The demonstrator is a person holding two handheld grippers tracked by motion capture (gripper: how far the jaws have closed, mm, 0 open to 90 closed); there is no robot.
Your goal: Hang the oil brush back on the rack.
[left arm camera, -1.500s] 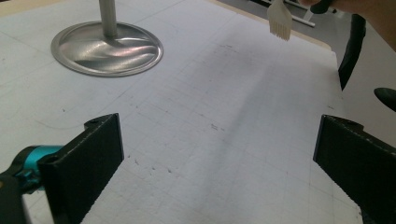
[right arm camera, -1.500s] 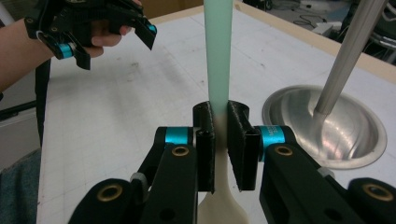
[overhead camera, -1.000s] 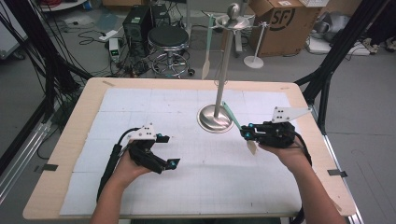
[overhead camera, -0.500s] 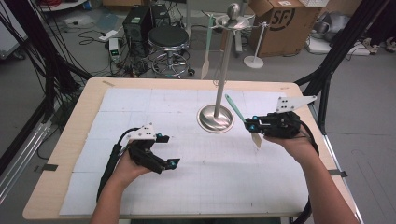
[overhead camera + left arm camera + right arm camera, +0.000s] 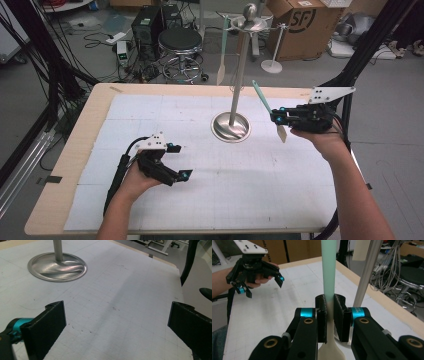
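The right hand-held gripper (image 5: 278, 118), at right centre of the high view, clamps a spatula (image 5: 267, 108), handle slanting up-left toward the stand (image 5: 239, 75) just left. The left hand-held gripper (image 5: 176, 161), lower left, gapes empty.

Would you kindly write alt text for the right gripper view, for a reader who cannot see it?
The right gripper clamps a spatula with a mint-green handle and cream blade between its black jaws, handle pointing away from the camera. A metal stand pole rises just beyond, and the left gripper, jaws open, is held over the white table mat.
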